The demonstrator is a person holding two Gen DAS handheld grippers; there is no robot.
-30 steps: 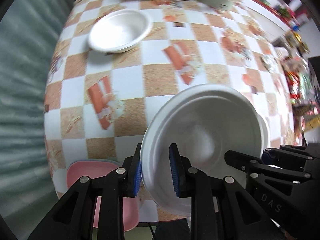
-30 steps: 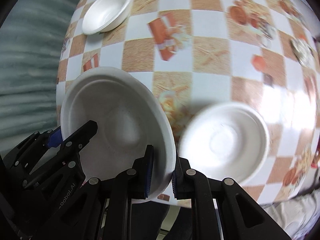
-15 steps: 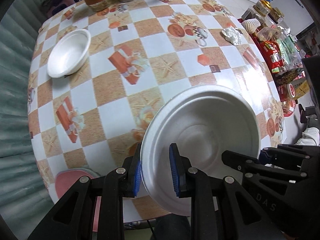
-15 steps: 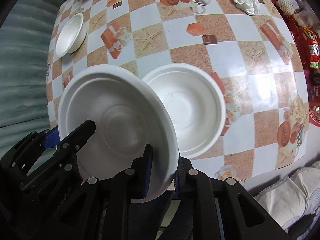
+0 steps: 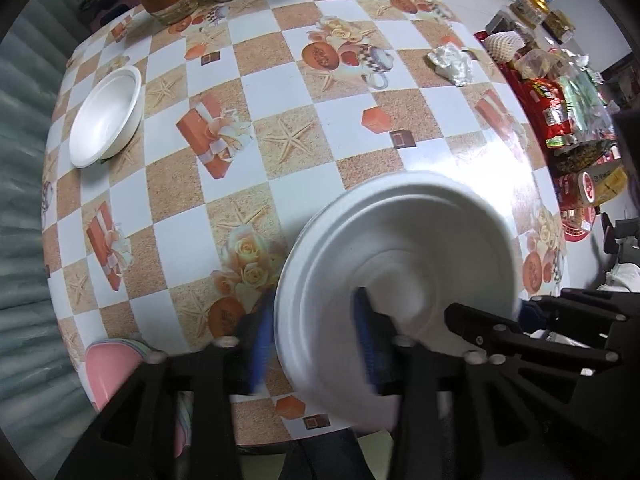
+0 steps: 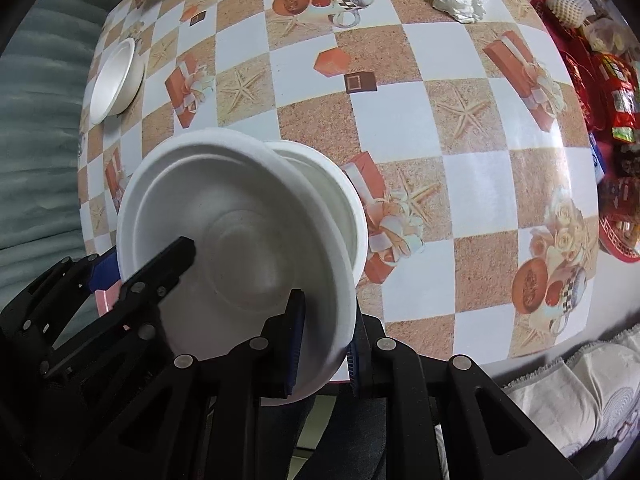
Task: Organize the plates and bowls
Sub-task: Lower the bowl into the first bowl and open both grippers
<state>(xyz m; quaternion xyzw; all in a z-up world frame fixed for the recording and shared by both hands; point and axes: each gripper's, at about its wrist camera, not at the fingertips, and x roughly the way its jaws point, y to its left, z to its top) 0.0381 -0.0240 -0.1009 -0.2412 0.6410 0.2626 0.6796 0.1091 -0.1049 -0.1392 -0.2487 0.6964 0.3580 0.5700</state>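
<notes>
The left gripper (image 5: 316, 340) is spreading off the rim of the white foam plate (image 5: 400, 264), light, thin, easily dented, while the right gripper (image 6: 324, 336) is pinching its opposite rim above the white foam bowl (image 6: 340, 196) on the checked table (image 6: 460, 128).

Probably a home: patterned tablecloth (image 5: 280, 92), snack packets (image 5: 556, 116).

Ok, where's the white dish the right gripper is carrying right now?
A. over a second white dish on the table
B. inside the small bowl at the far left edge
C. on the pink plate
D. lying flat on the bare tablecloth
A: in the right wrist view the held white dish, pinched at its rim by the right gripper, overlaps a second white dish on the table.
</notes>
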